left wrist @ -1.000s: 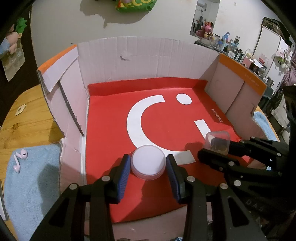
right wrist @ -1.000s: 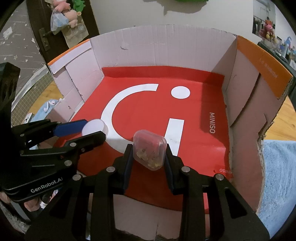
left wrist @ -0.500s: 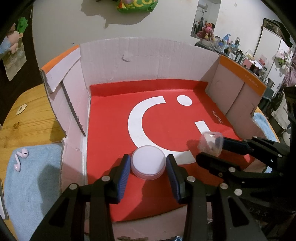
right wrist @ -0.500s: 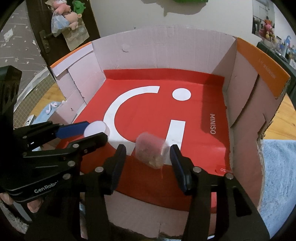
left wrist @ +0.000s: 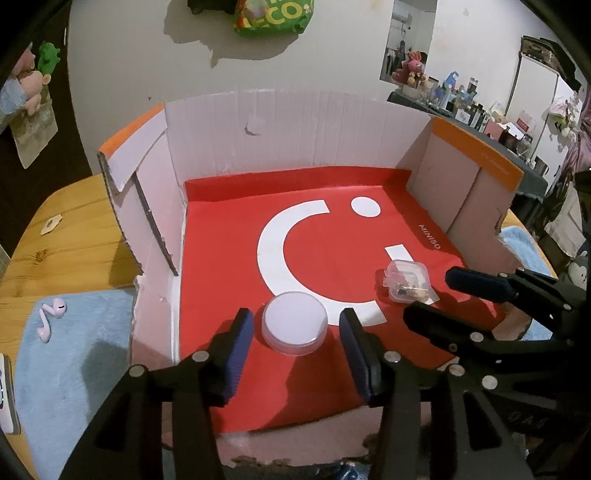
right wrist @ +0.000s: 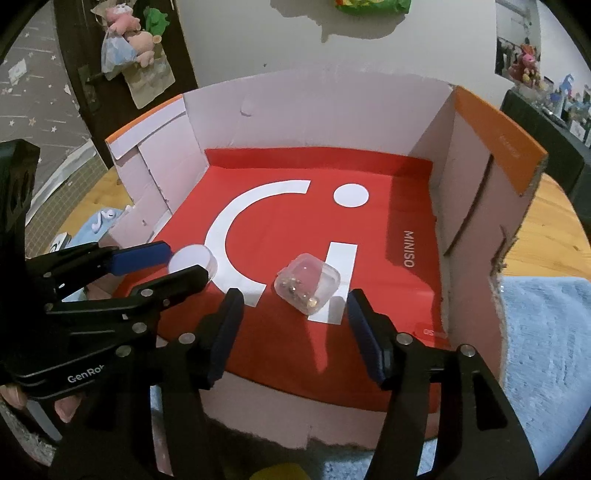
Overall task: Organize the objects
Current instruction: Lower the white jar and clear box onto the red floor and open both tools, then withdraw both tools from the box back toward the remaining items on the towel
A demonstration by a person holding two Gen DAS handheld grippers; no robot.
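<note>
Round white container [left wrist: 294, 322] between opening left claw [left wrist: 295, 354] pads, untouched, clear case [right wrist: 307, 281] ahead of opening right claw [right wrist: 293, 332], unheld

Left of the cardboard box [left wrist: 295, 140], a white thing [left wrist: 5, 395] gets cut off by the edge; the clear case's [right wrist: 306, 282] tiny contents can't be made out.

A wooden table [left wrist: 74, 240] carries a blue towel [left wrist: 74, 369] with pink earbuds [left wrist: 51, 317] lying on it. A green snack bag [left wrist: 273, 14] hangs on the white wall [left wrist: 129, 74]. Plush toys [right wrist: 133, 29] hang on a dark door [right wrist: 85, 92] at left. A cluttered shelf [left wrist: 461, 99] stands far right, near a white fridge [left wrist: 543, 96].
</note>
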